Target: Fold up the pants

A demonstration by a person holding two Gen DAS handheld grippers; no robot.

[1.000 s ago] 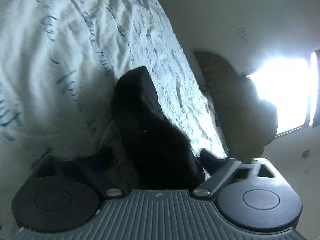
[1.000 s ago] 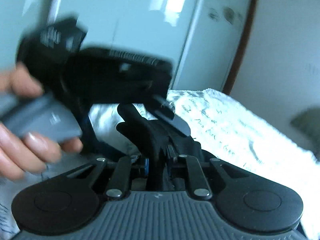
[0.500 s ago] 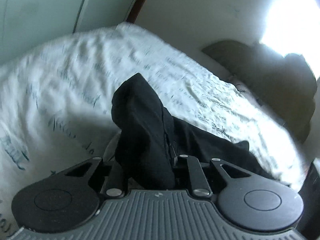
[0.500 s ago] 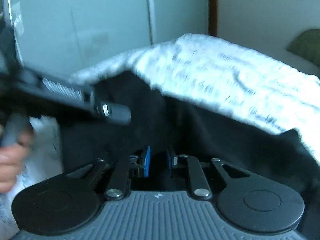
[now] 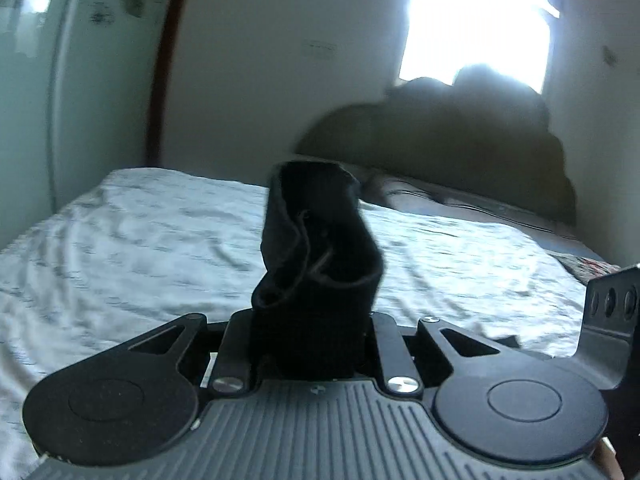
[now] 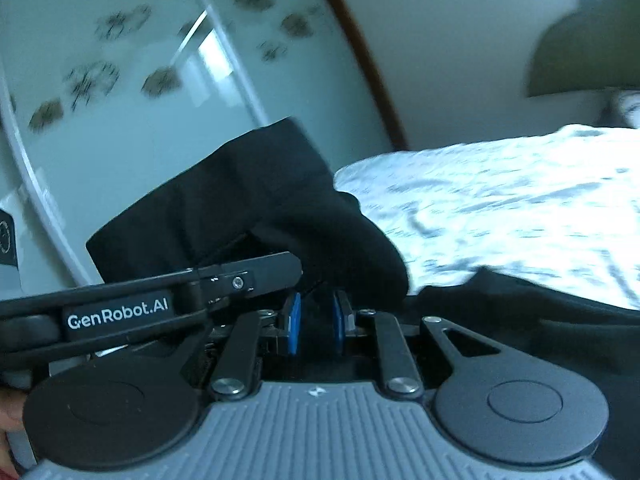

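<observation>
The black pants [image 5: 316,248] are bunched between the fingers of my left gripper [image 5: 310,344], which is shut on them and holds them above the white bed [image 5: 120,240]. In the right wrist view my right gripper [image 6: 316,322] is shut on another part of the black pants [image 6: 248,208]; its blue pads [image 6: 294,324] press the cloth. More of the pants [image 6: 520,304] trails to the right over the bed [image 6: 500,200]. The left gripper's body [image 6: 120,312] crosses just in front on the left.
A dark olive headboard [image 5: 460,148] and pillows stand at the far end of the bed under a bright window [image 5: 476,20]. A pale wardrobe with sliding doors [image 6: 120,80] stands to the left. Part of the right device [image 5: 612,312] shows at the right edge.
Both grippers have lifted and tilted up with the pants; the views now look across the bed toward the walls. The left gripper has come close beside the right one.
</observation>
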